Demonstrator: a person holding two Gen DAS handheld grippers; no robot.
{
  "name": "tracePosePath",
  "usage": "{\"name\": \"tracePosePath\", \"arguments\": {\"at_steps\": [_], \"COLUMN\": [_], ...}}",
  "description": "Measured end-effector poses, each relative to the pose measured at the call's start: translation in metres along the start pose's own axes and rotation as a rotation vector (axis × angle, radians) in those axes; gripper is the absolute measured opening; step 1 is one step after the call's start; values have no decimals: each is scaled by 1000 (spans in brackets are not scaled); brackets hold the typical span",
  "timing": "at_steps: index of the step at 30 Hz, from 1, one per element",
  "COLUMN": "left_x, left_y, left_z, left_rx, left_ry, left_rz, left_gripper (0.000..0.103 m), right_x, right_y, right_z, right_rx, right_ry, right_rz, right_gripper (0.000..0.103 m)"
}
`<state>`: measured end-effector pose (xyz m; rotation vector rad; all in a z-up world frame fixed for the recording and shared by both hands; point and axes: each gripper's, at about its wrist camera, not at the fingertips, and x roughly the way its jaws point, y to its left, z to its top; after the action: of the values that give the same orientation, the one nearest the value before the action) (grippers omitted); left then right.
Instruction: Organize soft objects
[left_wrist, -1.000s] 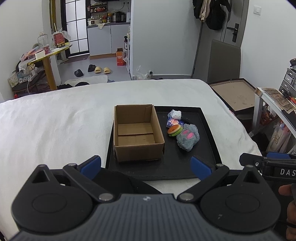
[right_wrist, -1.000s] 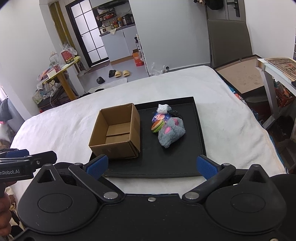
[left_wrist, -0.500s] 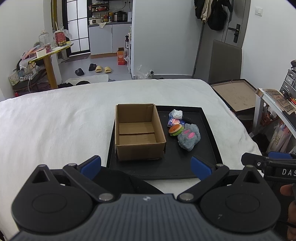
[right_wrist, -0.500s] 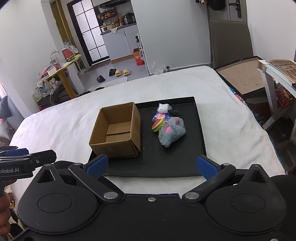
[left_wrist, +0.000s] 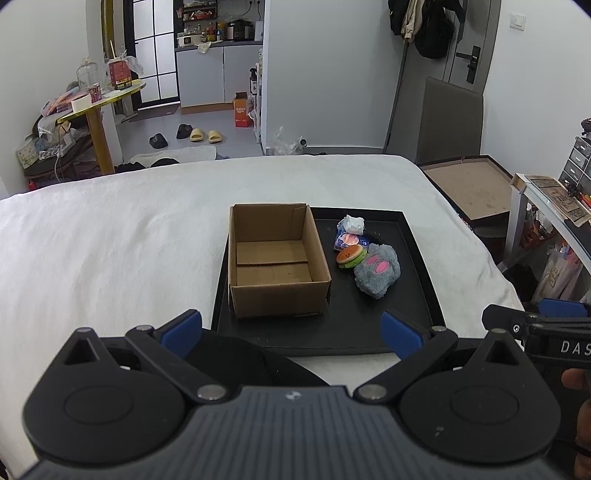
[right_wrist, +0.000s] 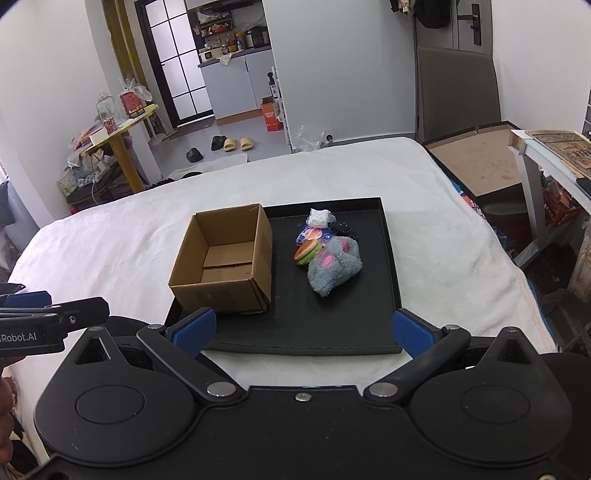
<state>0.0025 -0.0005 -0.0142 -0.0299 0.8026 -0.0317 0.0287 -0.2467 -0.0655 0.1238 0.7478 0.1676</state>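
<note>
We hold the left gripper and right gripper, jaws wide and empty, short of the shallow black tray on the bed, since the fluffy grey plush (beside smaller toys) awaits the open brown cardboard box.

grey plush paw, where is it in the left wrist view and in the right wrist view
Left wrist view: grey plush paw lies right of centre, on the black tray.
Right wrist view: the paw lies just right of centre.
Shared landmark: the cardboard box, to the paw's left in both.
</note>
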Motion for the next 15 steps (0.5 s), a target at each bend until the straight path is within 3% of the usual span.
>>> {"name": "tracePosePath", "arguments": {"at_steps": [15], "left_x": [17], "left_y": [8], "left_z": [4], "left_rx": [-26], "left_ry": [1], "left_rz": [7], "left_gripper": [102], "right_x": [8], "right_y": [9], "right_z": [3], "right_rx": [-25], "right_ry": [19], "right_rz": [3], "right_gripper": [103]}}
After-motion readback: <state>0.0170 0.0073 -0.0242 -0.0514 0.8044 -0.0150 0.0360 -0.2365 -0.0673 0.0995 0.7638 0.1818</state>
